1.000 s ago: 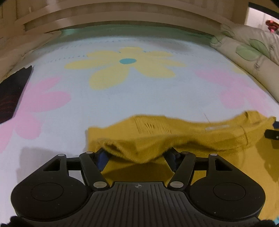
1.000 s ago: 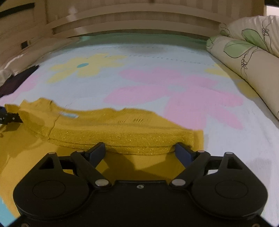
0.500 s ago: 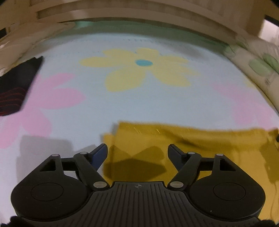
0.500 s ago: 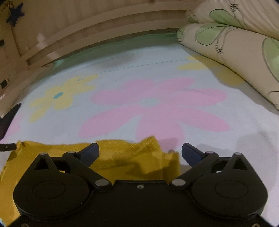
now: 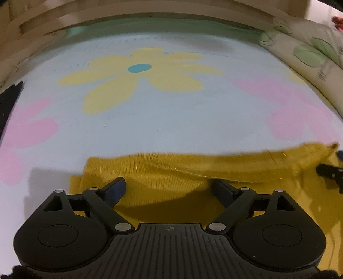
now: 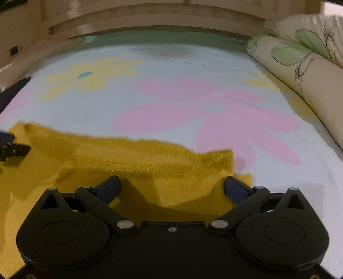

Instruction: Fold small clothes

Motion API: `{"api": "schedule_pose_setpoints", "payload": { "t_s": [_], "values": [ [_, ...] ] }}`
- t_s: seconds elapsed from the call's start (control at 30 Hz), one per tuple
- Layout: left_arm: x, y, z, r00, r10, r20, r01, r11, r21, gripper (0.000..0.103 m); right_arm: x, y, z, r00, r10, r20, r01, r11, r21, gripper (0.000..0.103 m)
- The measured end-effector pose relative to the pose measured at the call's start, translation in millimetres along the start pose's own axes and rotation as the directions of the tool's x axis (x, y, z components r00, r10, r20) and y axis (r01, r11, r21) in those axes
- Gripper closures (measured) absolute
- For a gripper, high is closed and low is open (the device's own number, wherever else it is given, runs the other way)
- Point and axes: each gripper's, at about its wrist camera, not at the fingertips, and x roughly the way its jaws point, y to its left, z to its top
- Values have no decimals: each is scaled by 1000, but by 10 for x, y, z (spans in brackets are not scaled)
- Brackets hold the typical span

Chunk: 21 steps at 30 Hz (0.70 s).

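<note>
A mustard-yellow knit garment lies folded over on the flowered sheet; it also shows in the right wrist view. My left gripper is open and empty, just above the garment's left part. My right gripper is open and empty above the garment's right end. The right gripper's finger shows at the right edge of the left wrist view, and the left gripper's finger shows at the left edge of the right wrist view.
The sheet is pale blue with yellow and pink flowers. A dark cloth lies at the far left. Leaf-print pillows line the right side. A wooden headboard runs along the back.
A second ago my left gripper was shut on the garment's folded edge and lifting it. It has since opened and the garment lies flat, folded over. Both grippers hover open above it.
</note>
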Motion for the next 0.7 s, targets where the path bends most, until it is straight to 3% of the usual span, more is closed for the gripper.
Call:
{"api": "schedule_pose_setpoints", "payload": {
  "t_s": [0.13,0.3,0.5,0.7],
  "values": [
    [64,60,103,1000,10,-14,-11,999,-35,13,108,-76,137,1000,-14,-21,16,998,64,0],
    [-195,135,-46,1000,-28,-14,28,999,-28,13,-53,-243,111,1000,25,5,-26,988,150,0],
    [-621,126,-570,996,-64,-57,67,996,59,13,-367,-354,-160,998,58,-38,-49,980,193,0],
    [-867,80,-1125,996,-31,-85,44,986,158,8,-564,-349,-582,988,40,-151,-19,990,141,0]
  ]
}}
